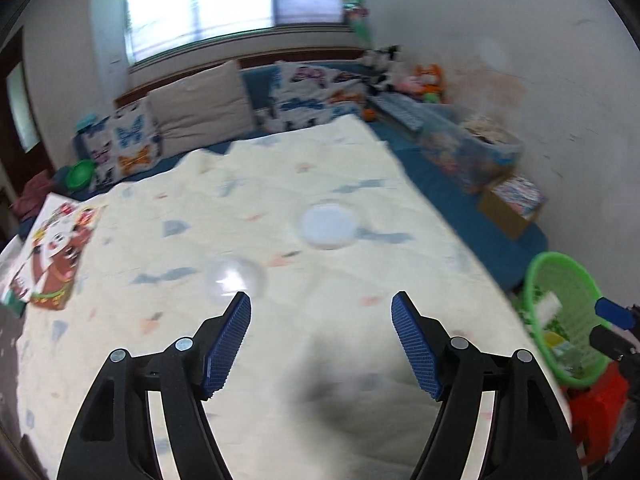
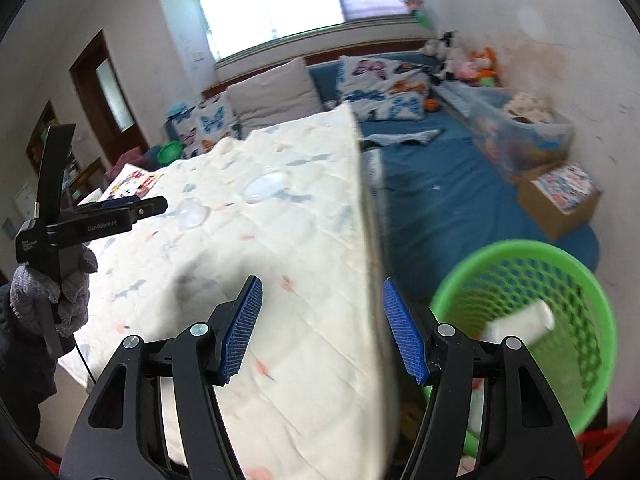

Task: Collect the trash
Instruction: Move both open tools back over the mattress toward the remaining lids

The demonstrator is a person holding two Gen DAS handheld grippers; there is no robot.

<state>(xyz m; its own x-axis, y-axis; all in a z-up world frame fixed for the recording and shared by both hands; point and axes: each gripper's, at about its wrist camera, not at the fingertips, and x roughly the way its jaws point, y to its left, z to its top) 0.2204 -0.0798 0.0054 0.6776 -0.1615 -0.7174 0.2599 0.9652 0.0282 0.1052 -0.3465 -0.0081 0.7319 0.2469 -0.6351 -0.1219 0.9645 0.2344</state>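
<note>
The left hand-held gripper [image 1: 321, 306] hangs over the quilt [image 1: 280, 360] with its jaws spread wide and nothing between the blue pads; from the right wrist view it shows side-on [image 2: 154, 204], held by a gloved hand [image 2: 60, 288] at the quilt's left edge. Going left to right across the quilt: a picture box [image 1: 52, 256] lies at the far left edge, then a clear dome lid [image 1: 234, 280] sits just ahead of the left pad, and a white round lid [image 1: 329, 225] rests farther on, apart from the first. Both look like the trash left to gather, though blur makes their exact make hard to tell. The right hand-held gripper [image 2: 322, 326] is also open and empty, poised over the quilt's right edge, touching nothing. To the right of that edge, down beside the bed, stands the green basket [image 2: 560, 264], which already holds a white roll-like item [image 2: 520, 322] and some wrappers seen from the left wrist view, so I judge the task partly done: some trash is in, two lids on the quilt remain. The next step likely falls to the left hand-held gripper, nearest the clear lid, which looks thin and slippery and may need a careful pinch at its rim.
</note>
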